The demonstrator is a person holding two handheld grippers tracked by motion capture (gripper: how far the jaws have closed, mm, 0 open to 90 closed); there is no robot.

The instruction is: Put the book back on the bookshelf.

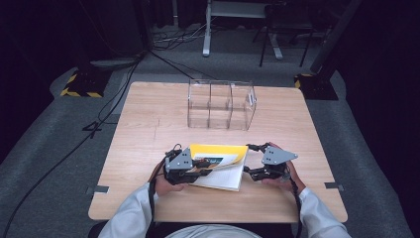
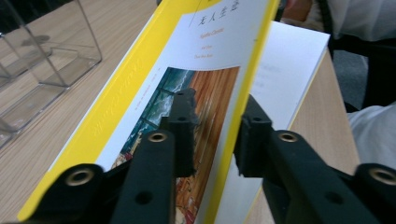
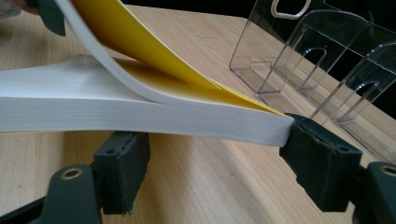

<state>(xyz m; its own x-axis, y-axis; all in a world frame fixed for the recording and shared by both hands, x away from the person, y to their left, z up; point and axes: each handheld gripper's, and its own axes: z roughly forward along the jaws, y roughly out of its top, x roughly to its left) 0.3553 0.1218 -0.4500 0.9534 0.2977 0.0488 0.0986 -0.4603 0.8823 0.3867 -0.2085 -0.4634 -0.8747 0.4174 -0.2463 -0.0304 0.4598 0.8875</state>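
A yellow-covered book point(image 1: 221, 171) lies at the table's front middle. My left gripper point(image 1: 208, 164) is shut on its front cover and a sheaf of pages, holding them lifted from the left side. In the left gripper view the jaws pinch the cover's edge point(image 2: 196, 70) at the gripper point(image 2: 217, 135), over the picture on the cover. My right gripper point(image 1: 247, 158) stands open at the book's right edge. In the right gripper view the gripper point(image 3: 215, 158) spans the page block point(image 3: 140, 112), its right jaw against the book's corner, while the lifted cover point(image 3: 140, 56) curves upward.
A clear acrylic organizer point(image 1: 220, 104) with three compartments stands behind the book, also close by in both gripper views point(image 2: 42, 60) point(image 3: 317, 60). Bare wooden table point(image 1: 148, 124) surrounds the book. White sleeves point(image 1: 129, 215) enter from the front edge.
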